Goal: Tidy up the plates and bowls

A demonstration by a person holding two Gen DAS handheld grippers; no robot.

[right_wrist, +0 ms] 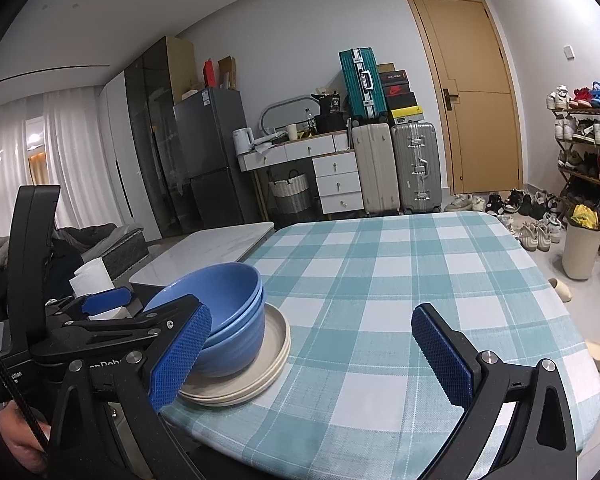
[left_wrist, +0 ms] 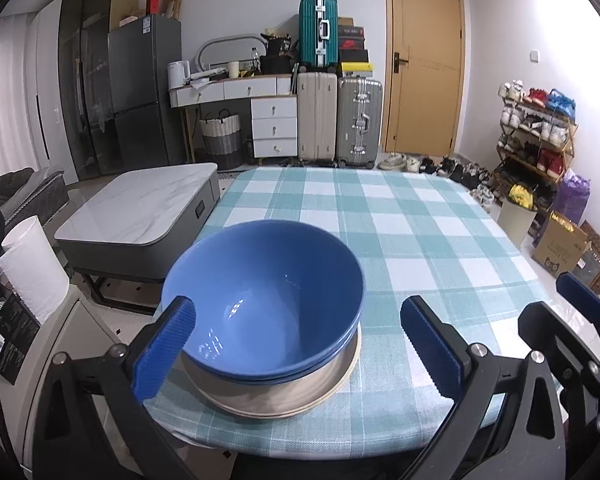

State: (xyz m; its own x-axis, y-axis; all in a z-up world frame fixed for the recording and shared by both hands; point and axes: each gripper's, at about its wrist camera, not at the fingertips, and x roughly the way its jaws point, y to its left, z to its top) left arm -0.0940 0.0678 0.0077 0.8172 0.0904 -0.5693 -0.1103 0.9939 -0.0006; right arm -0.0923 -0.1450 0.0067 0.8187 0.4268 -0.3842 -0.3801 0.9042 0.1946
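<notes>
- A stack of glossy blue ceramic bowls point(left_wrist: 264, 304) sits nested on a stack of shallow beige plates point(right_wrist: 272, 344), near the left front corner of a table covered in a teal-and-white checked cloth point(left_wrist: 420, 232).
- From the right wrist view at least two blue bowls show by their rims; the exact count is hard to tell, as the lower ones are partly hidden.
- The beige plates look like two, one inside the other, lying flat on the cloth.
- The left gripper point(left_wrist: 296, 344) has its jaws spread wide, one blue-padded finger point(left_wrist: 164, 344) just beside the bowl's left rim and the other to the right of the stack; neither visibly presses the bowl.
- The right gripper point(right_wrist: 316, 356) also has its jaws spread, holding nothing, over bare cloth to the right of the stack.
- Beyond the table stand a grey marble-topped low table point(left_wrist: 140, 208), three hard-shell suitcases point(left_wrist: 340, 120), and a shoe rack point(left_wrist: 536, 136).
</notes>
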